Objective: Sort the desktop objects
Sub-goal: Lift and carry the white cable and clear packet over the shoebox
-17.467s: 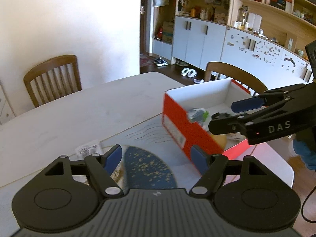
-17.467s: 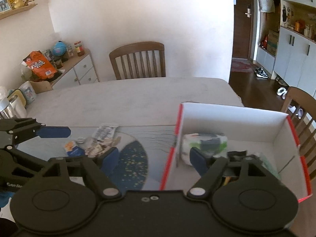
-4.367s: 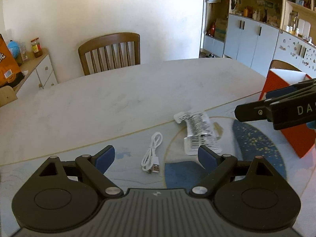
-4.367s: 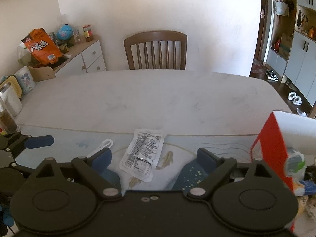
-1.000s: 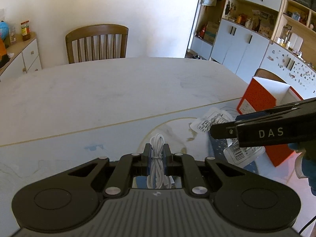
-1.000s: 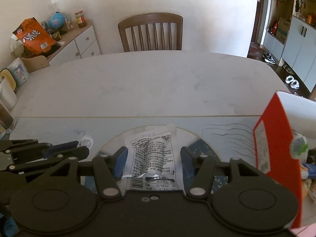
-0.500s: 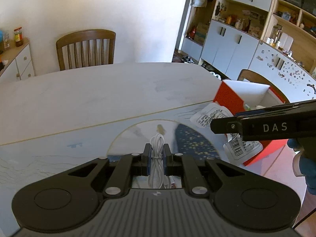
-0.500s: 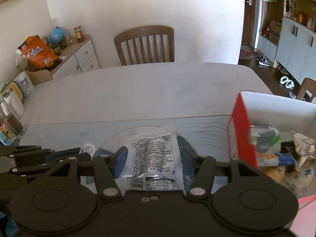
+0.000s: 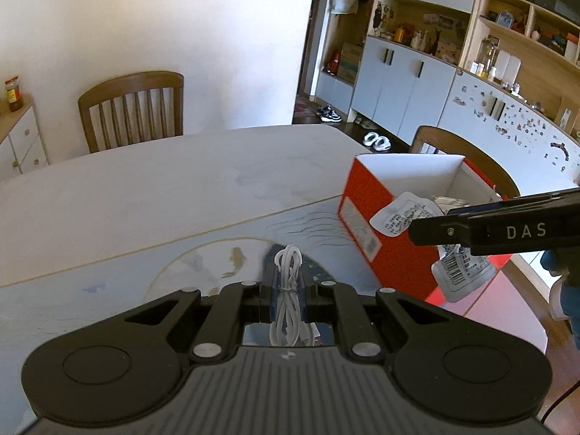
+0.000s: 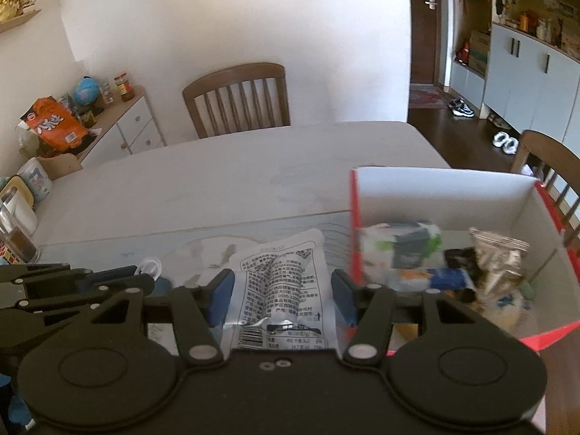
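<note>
My left gripper (image 9: 288, 282) is clamped on a coiled white cable (image 9: 289, 291); its blue-padded fingers (image 9: 270, 290) press both sides of the bundle, which is thin, glossy and tied at its middle, with the loop end standing out past the tips. The bundle hangs above a printed table mat (image 9: 203, 272), smooth, pale, with a round motif and a dark speckled patch.

My right gripper (image 10: 281, 295) grips a flat foil sachet (image 10: 281, 282): silvery, crinkled, with a raised centre fold, black print and a barcode at the near end. The blue pads (image 10: 221, 297) bear on its two long edges, so the jaws stand fairly wide apart. In the left wrist view the sachet hangs just in front of the box's near corner.

To the right stands an open cardboard box (image 10: 435, 188), red outside, plain white inside, rectangular, at the table's edge. Inside lie a soft white and green packet (image 10: 402, 246), a crumpled metallic pouch (image 10: 498, 253) and other items too blurred to name.

The table (image 9: 145, 188) is pale, matt and faintly mottled, with a rounded corner. A slat-backed wooden chair (image 9: 132, 108) stands at its far side.
</note>
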`<state>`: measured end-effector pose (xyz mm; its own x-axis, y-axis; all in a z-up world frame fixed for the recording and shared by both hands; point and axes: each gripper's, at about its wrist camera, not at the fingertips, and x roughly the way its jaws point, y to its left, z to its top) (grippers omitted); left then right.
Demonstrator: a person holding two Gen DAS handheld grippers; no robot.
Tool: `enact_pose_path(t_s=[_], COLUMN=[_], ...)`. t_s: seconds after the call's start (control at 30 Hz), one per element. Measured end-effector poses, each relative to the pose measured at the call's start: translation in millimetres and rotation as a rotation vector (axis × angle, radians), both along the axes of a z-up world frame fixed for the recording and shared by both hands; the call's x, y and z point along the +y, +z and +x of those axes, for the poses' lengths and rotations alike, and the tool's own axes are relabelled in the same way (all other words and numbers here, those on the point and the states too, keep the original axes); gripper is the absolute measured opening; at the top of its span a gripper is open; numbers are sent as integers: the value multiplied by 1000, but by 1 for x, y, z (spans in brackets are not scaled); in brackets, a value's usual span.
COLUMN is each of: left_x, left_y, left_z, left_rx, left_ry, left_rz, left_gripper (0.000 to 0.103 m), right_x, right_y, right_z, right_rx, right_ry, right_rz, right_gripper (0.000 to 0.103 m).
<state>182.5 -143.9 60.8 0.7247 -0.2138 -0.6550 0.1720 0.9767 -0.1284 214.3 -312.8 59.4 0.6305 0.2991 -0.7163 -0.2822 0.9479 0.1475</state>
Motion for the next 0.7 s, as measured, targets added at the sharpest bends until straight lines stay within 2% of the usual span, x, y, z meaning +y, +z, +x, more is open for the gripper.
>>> enact_pose_path(t_s=[0.7], left_x=[-117], left_y=[5], left_z=[34], left_rx=[-5], left_ry=[-95], left_rz=[30], left_gripper=[10], right_x=[-118], right_y=[1], right_z=[9], right_rx=[5], right_ry=[-79], right_rz=[19], right_gripper=[58])
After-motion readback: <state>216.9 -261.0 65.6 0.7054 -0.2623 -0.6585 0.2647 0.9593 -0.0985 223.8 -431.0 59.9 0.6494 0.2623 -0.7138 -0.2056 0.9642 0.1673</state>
